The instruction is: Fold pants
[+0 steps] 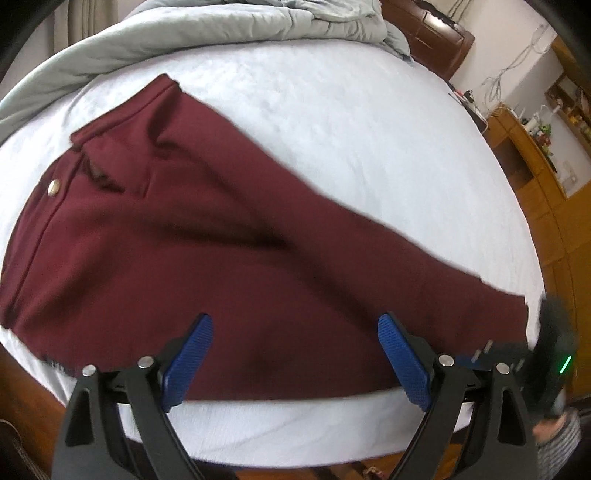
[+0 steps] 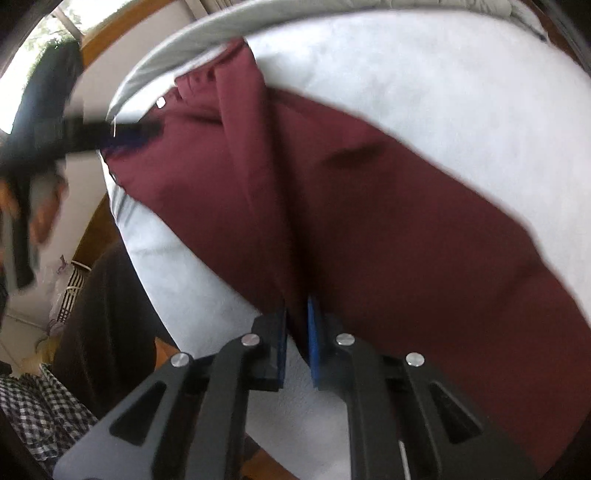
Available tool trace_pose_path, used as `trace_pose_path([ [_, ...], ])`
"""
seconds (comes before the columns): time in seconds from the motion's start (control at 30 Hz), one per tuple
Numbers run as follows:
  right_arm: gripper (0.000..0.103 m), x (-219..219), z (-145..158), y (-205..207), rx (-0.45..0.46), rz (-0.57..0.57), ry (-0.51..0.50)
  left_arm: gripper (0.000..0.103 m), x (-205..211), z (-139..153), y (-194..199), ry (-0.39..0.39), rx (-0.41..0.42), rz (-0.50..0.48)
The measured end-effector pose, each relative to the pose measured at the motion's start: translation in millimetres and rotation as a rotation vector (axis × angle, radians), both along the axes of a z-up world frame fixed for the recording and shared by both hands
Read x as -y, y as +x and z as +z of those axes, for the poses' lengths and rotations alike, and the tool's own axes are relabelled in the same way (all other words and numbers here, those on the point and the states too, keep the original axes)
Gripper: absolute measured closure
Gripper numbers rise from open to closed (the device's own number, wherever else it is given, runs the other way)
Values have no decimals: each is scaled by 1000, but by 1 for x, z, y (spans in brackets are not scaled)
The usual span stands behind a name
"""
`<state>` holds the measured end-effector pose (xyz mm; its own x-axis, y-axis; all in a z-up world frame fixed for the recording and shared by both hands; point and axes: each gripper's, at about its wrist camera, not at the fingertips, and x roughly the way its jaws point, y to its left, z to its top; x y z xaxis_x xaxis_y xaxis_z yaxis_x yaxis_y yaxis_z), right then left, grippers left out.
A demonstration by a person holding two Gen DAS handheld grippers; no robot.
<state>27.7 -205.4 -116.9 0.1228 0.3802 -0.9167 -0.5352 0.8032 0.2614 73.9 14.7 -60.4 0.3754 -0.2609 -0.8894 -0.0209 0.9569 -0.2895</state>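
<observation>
Left wrist view
- Pants (image 1: 207, 240): dark red, spread on the bed (image 1: 351, 122), waistband far left, legs running toward the near right.
- Button (image 1: 54, 188): brass, near the waistband.
- Left gripper (image 1: 295, 325): spread wide, holding nothing, poised over the near edge of the cloth at mid-length.
- Blanket (image 1: 221, 26): grey, bunched at the far side.

Right wrist view
- Right gripper (image 2: 297, 314): nearly closed, pinching a raised ridge of the pants at the leg end.
- Long axis: straight away from these fingers toward the waistband.
- Nearer arm: right for the leg end, left for the waist half.
- Cloth: thick, soft, creased along the middle.
</observation>
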Motion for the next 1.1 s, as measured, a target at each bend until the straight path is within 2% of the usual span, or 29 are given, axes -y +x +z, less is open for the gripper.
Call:
trace_pose_path([
  [0.07,93,2,-11,1,-22,-45,11,11,5,1,18,6,-8,-5],
  [0.1,93,5,-11,2,-29,-62,23,11,11,0,34,35,-38,-6],
  [0.2,93,12,-11,3,-49,-86,56,11,20,0,68,56,-83,-5],
  [0.33,93,16,-11,6,-64,-95,68,11,20,-17,108,85,-209,26],
  [0.4,93,18,-12,7,-70,-98,74,11,24,-23,120,94,-245,32],
  [0.53,93,21,-14,10,-86,-111,101,11,21,-45,137,169,-358,35],
  [0.63,93,22,-15,11,-96,-121,120,21,19,-61,144,186,-428,37],
  [0.73,93,23,-16,12,-106,-133,133,31,17,-64,147,184,-431,22],
  [0.8,93,25,-13,13,-105,-135,135,54,15,-58,146,165,-412,14],
  [0.9,91,28,-6,15,-100,-149,152,71,9,-47,138,139,-364,10],
  [1.1,91,38,11,14,-71,-146,154,78,-11,-18,86,32,-202,68],
])
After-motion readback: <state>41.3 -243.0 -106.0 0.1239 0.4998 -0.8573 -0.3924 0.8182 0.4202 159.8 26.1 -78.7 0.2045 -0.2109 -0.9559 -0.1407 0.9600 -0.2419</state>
